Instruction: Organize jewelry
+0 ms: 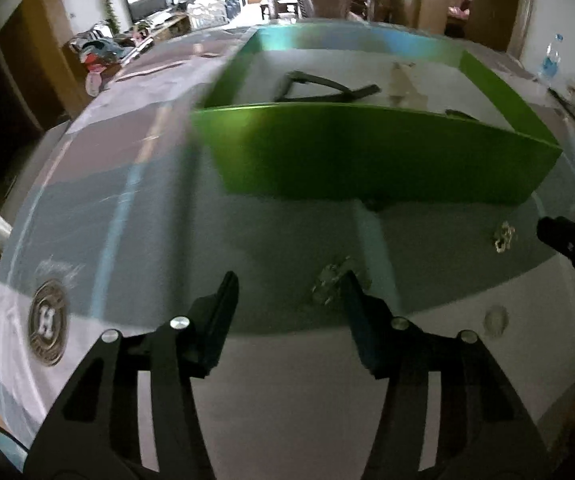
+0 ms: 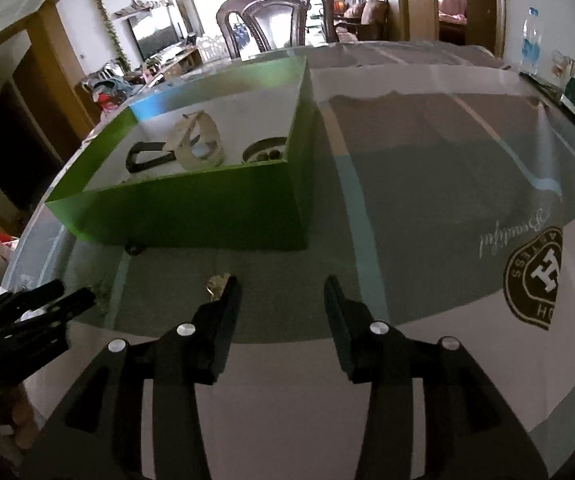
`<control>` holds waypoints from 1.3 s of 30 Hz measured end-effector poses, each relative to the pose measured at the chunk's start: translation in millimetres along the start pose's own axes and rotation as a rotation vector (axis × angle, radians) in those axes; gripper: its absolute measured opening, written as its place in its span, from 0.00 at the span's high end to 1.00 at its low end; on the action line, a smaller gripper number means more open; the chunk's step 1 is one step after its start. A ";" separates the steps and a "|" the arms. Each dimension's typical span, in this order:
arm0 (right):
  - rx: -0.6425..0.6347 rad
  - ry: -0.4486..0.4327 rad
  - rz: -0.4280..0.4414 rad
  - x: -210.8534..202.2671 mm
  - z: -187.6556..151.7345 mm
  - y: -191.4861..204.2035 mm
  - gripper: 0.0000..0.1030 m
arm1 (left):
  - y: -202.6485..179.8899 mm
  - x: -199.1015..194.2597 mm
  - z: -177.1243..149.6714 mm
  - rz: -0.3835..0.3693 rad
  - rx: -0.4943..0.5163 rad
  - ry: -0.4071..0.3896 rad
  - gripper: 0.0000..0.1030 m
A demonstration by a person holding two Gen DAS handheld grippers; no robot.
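A tablecloth (image 2: 427, 184) in grey, white and pale blue bands covers the table, printed with a round "H" crest (image 2: 533, 276) and the script word "Beautiful". A carved dark chair (image 2: 275, 16) stands at the far edge, and a water bottle (image 2: 530, 42) with a blue label stands at the far right. Beyond, a television (image 2: 155, 38) sits on a low cabinet beside a hanging green garland (image 2: 109, 24).

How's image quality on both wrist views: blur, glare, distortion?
Left wrist: motion-smeared; the green box has soft edges and the small jewelry pieces on the tablecloth are hard to resolve. Right wrist: sharper, the items in the box read clearly. Both: strong fisheye bowing, dark vignetted corners, blown-out windows behind, sheen on the cloth.
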State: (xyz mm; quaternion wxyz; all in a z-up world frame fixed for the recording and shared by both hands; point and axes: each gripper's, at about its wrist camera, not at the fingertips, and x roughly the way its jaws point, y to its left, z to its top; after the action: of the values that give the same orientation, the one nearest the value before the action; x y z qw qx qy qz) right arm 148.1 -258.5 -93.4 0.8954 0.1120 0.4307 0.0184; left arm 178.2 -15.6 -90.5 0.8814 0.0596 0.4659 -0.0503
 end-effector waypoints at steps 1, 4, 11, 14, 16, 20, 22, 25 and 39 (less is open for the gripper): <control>-0.005 0.004 0.000 2.6 -0.5 1.6 0.58 | 8.7 -6.4 -6.8 -0.008 -0.021 -0.018 0.44; -0.039 0.011 -0.023 6.7 -2.2 8.0 0.58 | 20.2 -13.1 -16.3 -0.041 -0.068 -0.059 0.33; -0.070 0.017 0.009 13.6 -0.9 15.7 0.58 | 9.2 9.4 -19.5 -0.060 -0.088 -0.049 0.30; -0.094 0.011 0.031 14.2 -2.3 22.8 0.58 | 2.2 11.2 -23.1 -0.044 -0.050 -0.068 0.23; -0.126 0.018 0.031 16.8 -4.6 29.4 0.58 | 0.3 11.2 -21.3 -0.058 -0.041 -0.071 0.23; -0.184 0.072 0.104 18.9 -10.1 40.6 0.63 | 0.7 11.9 -18.4 -0.094 -0.049 -0.079 0.23; -0.207 0.061 0.088 15.9 -11.3 44.3 0.63 | 1.7 12.4 -17.2 -0.095 -0.055 -0.085 0.21; -0.212 0.033 0.029 15.1 -10.8 45.9 0.57 | 2.3 3.8 -13.3 -0.074 -0.067 -0.163 0.21; -0.232 0.010 0.001 26.1 -14.2 55.4 0.52 | -4.2 10.4 -9.7 -0.102 -0.029 -0.158 0.12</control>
State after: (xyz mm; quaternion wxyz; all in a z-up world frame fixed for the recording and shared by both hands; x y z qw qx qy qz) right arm 157.0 -198.5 -109.9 0.9001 0.0076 0.4301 0.0693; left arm 175.6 -18.7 -104.8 0.9124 0.0188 0.3983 -0.0927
